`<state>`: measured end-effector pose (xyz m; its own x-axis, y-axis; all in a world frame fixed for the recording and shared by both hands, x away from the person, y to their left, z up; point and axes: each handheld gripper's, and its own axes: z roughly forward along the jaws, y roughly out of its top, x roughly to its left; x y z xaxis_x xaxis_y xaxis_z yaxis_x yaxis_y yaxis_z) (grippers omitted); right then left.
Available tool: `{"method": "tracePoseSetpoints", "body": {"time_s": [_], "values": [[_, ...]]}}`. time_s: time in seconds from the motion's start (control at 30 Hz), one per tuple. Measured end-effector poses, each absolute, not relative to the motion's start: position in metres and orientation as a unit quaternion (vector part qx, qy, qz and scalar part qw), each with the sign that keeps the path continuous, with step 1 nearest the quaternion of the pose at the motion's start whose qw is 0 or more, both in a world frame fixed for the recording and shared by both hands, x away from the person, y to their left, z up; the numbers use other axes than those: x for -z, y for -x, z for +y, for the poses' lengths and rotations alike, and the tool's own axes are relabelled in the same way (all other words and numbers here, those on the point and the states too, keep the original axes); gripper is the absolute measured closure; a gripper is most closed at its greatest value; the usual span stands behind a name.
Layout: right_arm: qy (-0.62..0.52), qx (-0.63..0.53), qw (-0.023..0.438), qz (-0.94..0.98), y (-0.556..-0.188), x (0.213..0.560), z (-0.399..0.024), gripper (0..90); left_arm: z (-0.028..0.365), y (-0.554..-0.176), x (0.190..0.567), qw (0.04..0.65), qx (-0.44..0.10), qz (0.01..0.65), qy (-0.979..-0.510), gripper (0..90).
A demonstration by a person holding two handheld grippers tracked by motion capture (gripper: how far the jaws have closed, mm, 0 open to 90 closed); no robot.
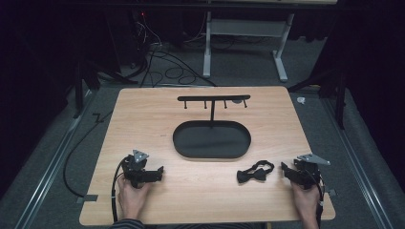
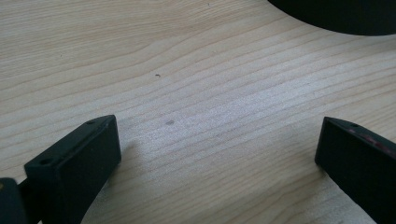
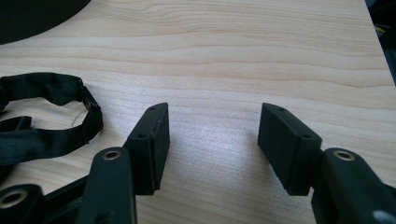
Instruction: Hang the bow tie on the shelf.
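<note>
Two handheld black two-jaw grippers rest low over a pale wooden tabletop [image 1: 143, 114], one in each of a person's hands at the near edge. The left gripper [image 1: 160, 172] sits near the left corner, its jaws standing wide apart with only bare wood between them. The right gripper [image 1: 285, 168] sits near the right corner, its jaws also spread wide and holding nothing.

The thing nearest to hand is a small black fabric bow tie with a looped neck strap [image 1: 256, 172]. It lies flat on the tabletop just to the left of the right gripper, close but not touching it, and well apart from the left gripper. Its long axis runs roughly left to right across the table, the bow at the near left end and the strap loop curling away to the far right. In the right gripper view the strap loop [image 3: 46, 116] lies just outside the left-hand jaw, not between the two.

Farther off, in the middle of the tabletop, stands a black oval metal tray [image 1: 184, 143] with an upright post carrying a black crossbar of small hooks [image 1: 213, 98].

By my reckoning the right hand is far better placed, and it must swing its open jaws leftward to bring the strap between them.
</note>
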<state>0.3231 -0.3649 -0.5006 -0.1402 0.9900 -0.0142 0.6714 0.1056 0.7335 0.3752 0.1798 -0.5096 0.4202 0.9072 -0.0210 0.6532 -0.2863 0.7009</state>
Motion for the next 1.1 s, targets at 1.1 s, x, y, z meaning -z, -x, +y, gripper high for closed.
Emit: {"method": "tracePoseSetpoints", "body": {"time_s": [1.1], "values": [[-0.591, -0.316, 0.255, 0.697, -0.3219, 0.4960, -0.3659, 54.8, 0.1799, -0.3735, 0.5098, 0.324, -0.199, 0.505, -0.775, 0.7]]}}
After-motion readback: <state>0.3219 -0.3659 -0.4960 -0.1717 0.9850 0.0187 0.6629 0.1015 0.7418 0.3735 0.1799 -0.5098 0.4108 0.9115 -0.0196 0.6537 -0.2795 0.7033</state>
